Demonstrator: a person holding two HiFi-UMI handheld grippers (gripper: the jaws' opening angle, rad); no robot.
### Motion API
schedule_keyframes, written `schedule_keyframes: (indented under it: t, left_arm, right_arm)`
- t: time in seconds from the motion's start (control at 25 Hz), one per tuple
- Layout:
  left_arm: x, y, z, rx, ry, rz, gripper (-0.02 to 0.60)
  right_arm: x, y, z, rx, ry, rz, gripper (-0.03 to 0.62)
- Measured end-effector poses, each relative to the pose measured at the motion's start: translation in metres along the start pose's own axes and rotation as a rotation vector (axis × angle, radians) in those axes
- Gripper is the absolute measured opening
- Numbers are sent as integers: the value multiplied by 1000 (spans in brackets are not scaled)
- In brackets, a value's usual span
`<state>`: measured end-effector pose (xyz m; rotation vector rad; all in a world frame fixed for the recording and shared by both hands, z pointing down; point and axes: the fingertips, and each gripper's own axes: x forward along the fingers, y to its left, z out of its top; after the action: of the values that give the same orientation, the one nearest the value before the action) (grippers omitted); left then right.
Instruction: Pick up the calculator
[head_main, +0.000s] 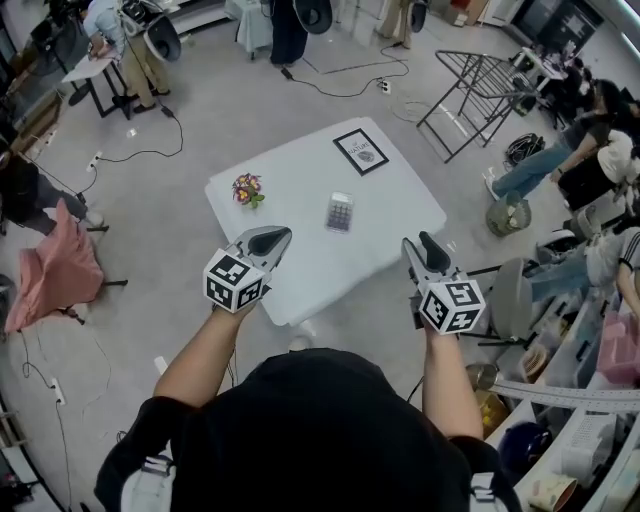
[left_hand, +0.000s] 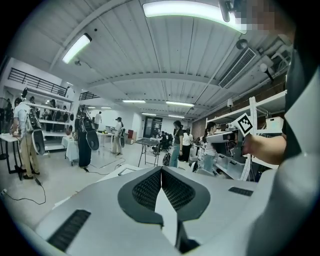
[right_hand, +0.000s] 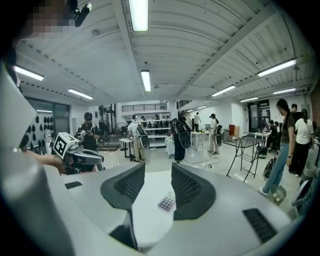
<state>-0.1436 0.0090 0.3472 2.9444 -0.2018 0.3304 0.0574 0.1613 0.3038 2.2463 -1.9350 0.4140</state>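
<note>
One calculator (head_main: 340, 212) is lying flat near the middle of the single white table (head_main: 300, 240), keys facing up. Two other things are sharing the tabletop: one framed picture (head_main: 360, 151) lying towards the far edge, and one small bunch of flowers (head_main: 247, 188) sitting to the calculator's left, well apart from it.

The person is holding two grippers over the table's near edge. The left gripper (head_main: 268, 240) is keeping its jaws pressed together at the tips with nothing between them. The right gripper (head_main: 425, 250) is holding its jaws spread apart (the calculator (right_hand: 166, 202) is showing through the gap, farther off on the table and untouched). Neither gripper is touching anything. One folding rack (head_main: 480, 95) is standing on the floor beyond the table.
</note>
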Motion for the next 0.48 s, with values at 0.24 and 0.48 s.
schedule_keyframes:
  t: [0.24,0.48]
  left_arm:
    - [-3,10,-5,-15,7,-2,20]
    - [3,25,-3,-7,17,20,20]
  right_arm:
    - [12,5,9,-12,-11,4,175]
    - [28,-8,13,-4,-25,14,175]
